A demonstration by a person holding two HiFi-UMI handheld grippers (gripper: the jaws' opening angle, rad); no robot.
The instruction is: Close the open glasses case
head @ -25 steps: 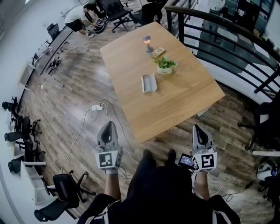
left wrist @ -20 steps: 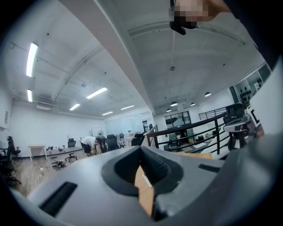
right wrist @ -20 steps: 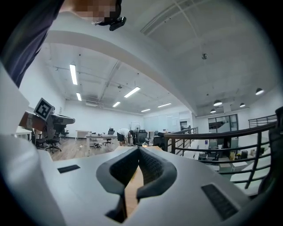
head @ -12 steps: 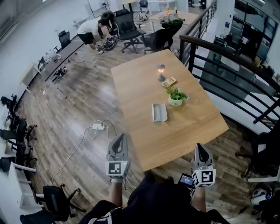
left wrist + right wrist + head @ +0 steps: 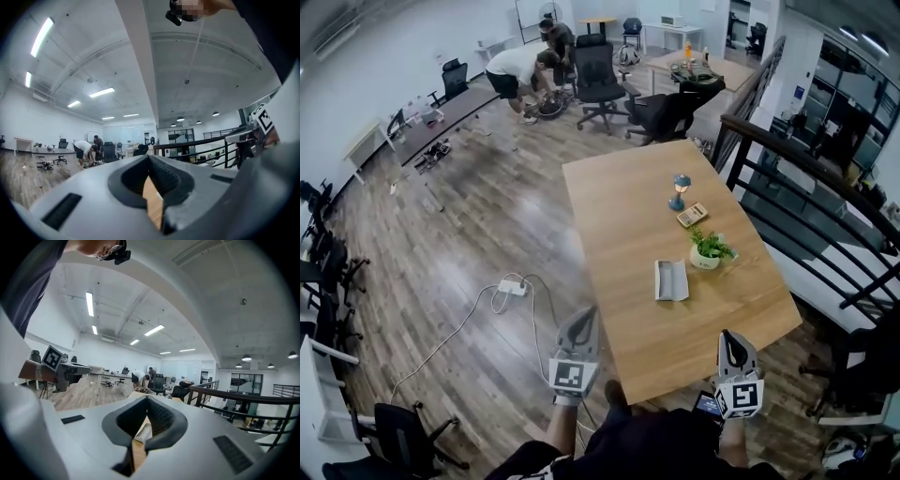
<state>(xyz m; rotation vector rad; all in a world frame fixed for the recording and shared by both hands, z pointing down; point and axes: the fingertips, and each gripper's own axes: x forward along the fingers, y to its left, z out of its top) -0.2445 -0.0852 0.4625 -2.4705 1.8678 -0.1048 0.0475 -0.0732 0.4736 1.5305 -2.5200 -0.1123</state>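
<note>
- A second ago the pale grey open glasses case (image 5: pixel 671 280) on the light brown wooden table (image 5: pixel 619 216) was near the top middle of the head view. Now it lies lower, just right of the middle.
- The person has walked closer. The case is open and nothing touches it, so closing has not begun.
- The left gripper (image 5: pixel 583 315), bottom middle, has its jaws pressed together and holds nothing.
- The right gripper (image 5: pixel 727 337), bottom right, is closed and empty too, well apart from the case.

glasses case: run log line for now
glasses case: open, on table | left gripper: shut, empty | right gripper: shut, empty | task: not started
</note>
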